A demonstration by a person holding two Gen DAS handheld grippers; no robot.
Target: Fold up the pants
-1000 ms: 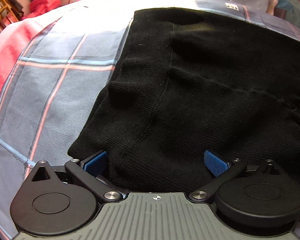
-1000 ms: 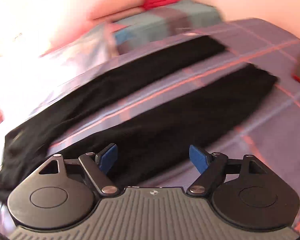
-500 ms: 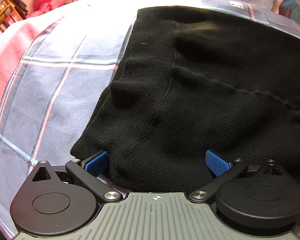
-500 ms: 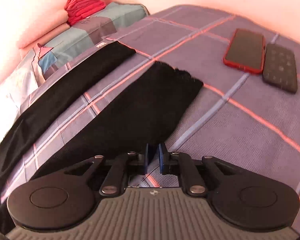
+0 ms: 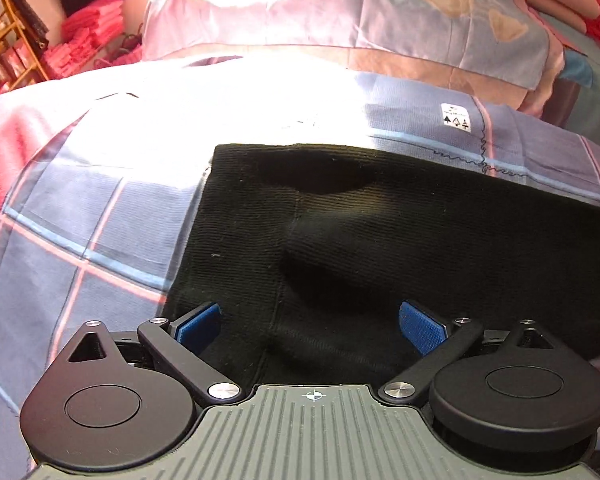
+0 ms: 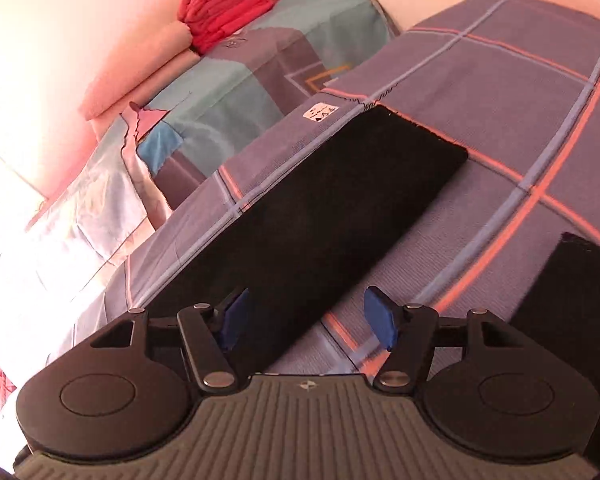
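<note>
Black pants lie flat on the plaid bed. Left gripper fingers wide apart, waist fabric between them, apparently ungripped. Right gripper fingers have just been opening; one leg runs ahead from between them, pads clear.

One black pants, two tongs, one red towel stack
</note>
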